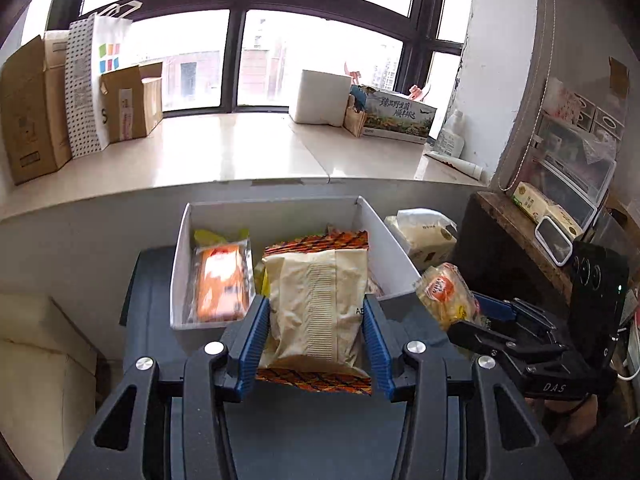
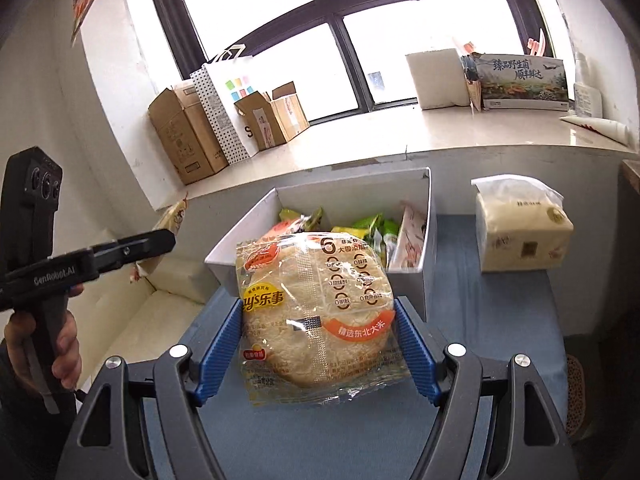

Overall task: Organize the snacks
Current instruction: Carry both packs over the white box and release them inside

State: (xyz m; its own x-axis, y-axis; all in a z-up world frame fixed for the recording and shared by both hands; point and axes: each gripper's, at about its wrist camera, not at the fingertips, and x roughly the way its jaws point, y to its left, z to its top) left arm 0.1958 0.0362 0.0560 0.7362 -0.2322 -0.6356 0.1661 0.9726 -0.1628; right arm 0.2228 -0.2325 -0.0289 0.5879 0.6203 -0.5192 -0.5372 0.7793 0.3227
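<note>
My left gripper point(image 1: 314, 320) is shut on a cream snack bag point(image 1: 316, 308) with orange patterned ends, held just in front of the white box point(image 1: 180, 264). An orange packet point(image 1: 220, 284) lies in the box's left side. My right gripper point(image 2: 320, 328) is shut on a clear rice cracker packet point(image 2: 316, 320), held before the white box point(image 2: 424, 280), which holds several green and pink snack packets. In the left wrist view the right gripper point(image 1: 476, 316) and its cracker packet point(image 1: 444, 292) are to the right of the box. In the right wrist view the left gripper point(image 2: 168, 236) is at the left.
The box stands on a blue-grey surface point(image 2: 500, 312). A tissue pack point(image 2: 520, 232) sits right of the box. A windowsill point(image 1: 224, 152) behind carries cardboard boxes point(image 1: 32, 112), a paper bag and a printed carton point(image 1: 400, 114). A wooden shelf point(image 1: 516, 232) stands at the right.
</note>
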